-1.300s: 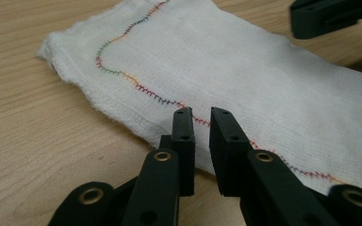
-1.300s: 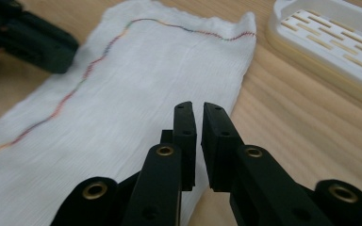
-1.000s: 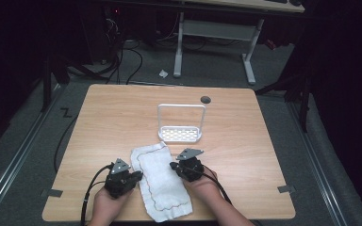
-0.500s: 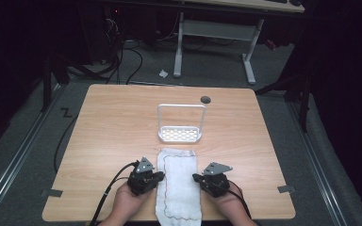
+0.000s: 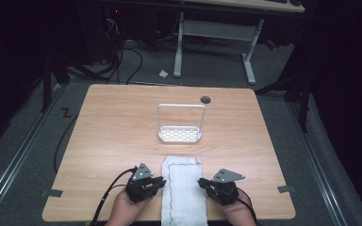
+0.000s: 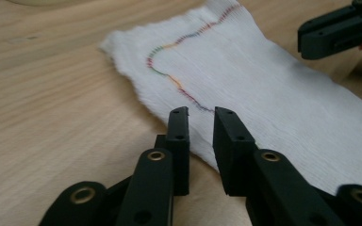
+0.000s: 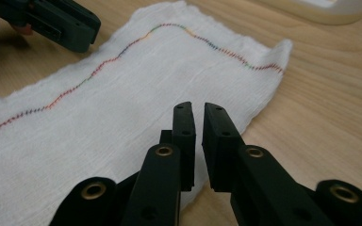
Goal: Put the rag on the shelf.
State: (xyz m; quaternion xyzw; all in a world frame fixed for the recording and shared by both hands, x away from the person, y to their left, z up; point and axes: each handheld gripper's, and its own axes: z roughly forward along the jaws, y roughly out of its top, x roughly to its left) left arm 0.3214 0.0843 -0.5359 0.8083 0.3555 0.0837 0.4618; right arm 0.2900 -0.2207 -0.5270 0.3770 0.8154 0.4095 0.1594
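My cloth (image 5: 184, 188): white, with a rainbow-stitched wavy line | my tongs' jaws: black, brass-coloured rivets | table (image 5: 118, 127): light wood grain | rack (image 5: 180, 123): white, dotted base | floor: grey

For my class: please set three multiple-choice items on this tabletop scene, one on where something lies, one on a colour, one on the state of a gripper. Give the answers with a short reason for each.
1. Where does the white cloth lie?
A. Between the left gripper and the right gripper, near the table's front edge
B. Inside the white rack
C. Draped over the table's far edge

2. What colour is the stitching on the cloth?
A. Plain black
B. Multicoloured
C. Solid gold

3. How do the left gripper's jaws stand?
A. Clamped on the cloth
C. Gripping the rack
B. Slightly apart, holding nothing

Answers:
1. A, since the high view shows the cloth flat between the two grippers, nearer than the white rack.
2. B, since the right gripper view shows red, orange, green and blue in the thread.
3. B, since the left gripper view shows a gap between the jaws above the cloth's edge.
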